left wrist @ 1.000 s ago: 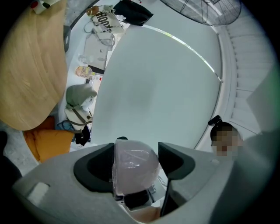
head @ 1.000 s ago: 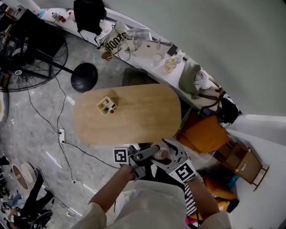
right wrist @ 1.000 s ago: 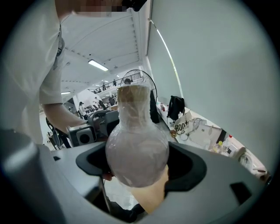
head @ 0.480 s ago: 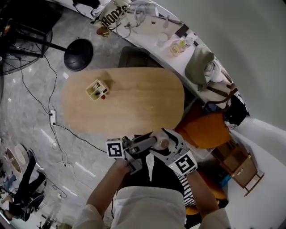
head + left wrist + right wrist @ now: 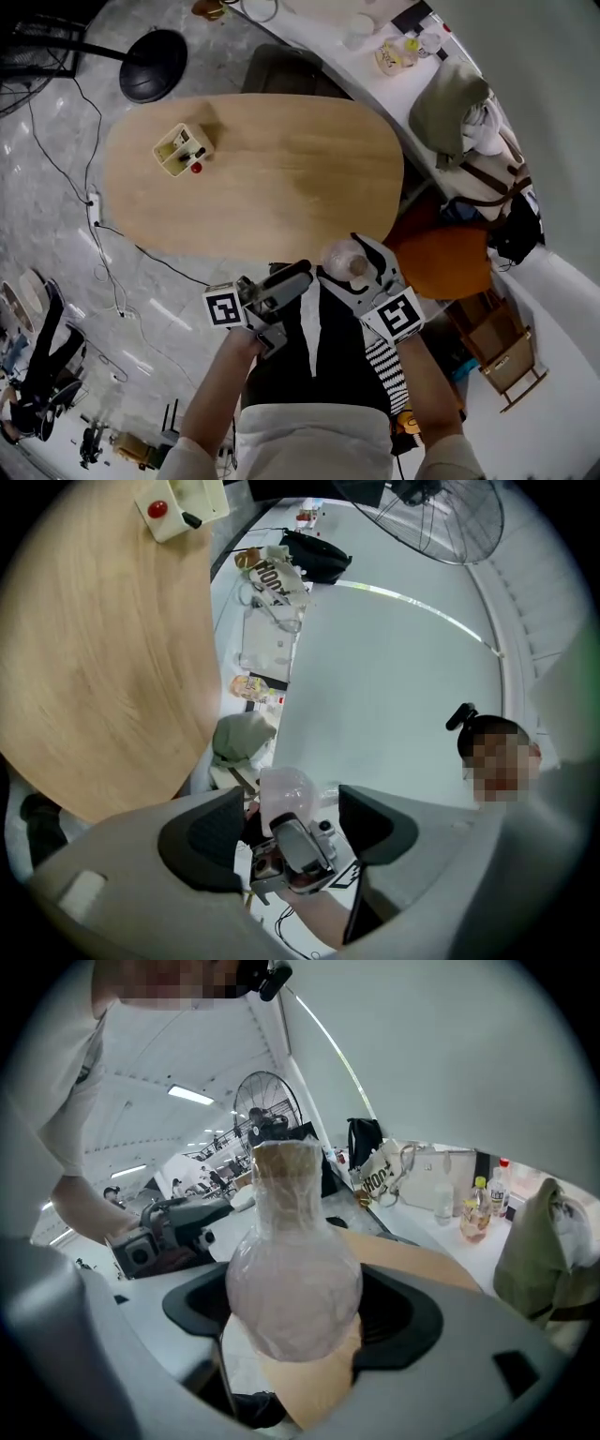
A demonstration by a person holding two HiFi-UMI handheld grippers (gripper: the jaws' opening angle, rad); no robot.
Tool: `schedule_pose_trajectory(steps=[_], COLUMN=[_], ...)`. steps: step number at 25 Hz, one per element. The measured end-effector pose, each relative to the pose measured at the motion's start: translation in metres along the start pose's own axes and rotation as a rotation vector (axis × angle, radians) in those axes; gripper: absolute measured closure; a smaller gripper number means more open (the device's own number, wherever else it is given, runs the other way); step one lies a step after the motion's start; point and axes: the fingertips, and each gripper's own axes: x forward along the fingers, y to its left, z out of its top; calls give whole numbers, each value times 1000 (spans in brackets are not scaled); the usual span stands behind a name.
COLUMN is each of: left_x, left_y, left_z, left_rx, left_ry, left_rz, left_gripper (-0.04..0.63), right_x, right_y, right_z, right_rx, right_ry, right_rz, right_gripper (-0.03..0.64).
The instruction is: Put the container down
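Note:
The container (image 5: 293,1279) is a round-bodied, narrow-necked flask wrapped in clear film. My right gripper (image 5: 295,1321) is shut on its belly and holds it upright. In the head view the container (image 5: 342,257) hangs in my right gripper (image 5: 352,267) just off the near edge of the oval wooden table (image 5: 281,178). My left gripper (image 5: 286,281) is beside it to the left, below the table edge. In the left gripper view my left gripper (image 5: 286,829) is open with nothing between its jaws, and the container (image 5: 286,791) shows beyond them.
A small cream box (image 5: 181,150) with a red ball stands at the table's far left end. A cluttered white counter (image 5: 394,47) runs behind the table. An orange seat (image 5: 441,262) and a grey-green bag (image 5: 450,112) are to the right. Cables (image 5: 94,202) lie on the floor to the left.
Both grippers have moved up to the table's near edge, the right one carrying the container. The view has shifted so the table sits higher and larger.

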Motion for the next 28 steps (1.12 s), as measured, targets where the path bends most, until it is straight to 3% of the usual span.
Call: schedule_pose_trajectory(steps=[8,21,28], left_x=[-9,-21,-26], left_y=[60,143,159], left_z=[17,54,62], left_rx=[61,62,30], left_ry=[-19,-42,-69], left_rz=[63,109,96], left_gripper=[290,291,291], right_x=[45,125,152], right_y=[-50,-108,-118], right_z=[-61,-158,-178], right_rx=[25,23,-17], right_ry=[26,134,177], right_rz=[-42,-121,-146], right_gripper=[229,229,229])
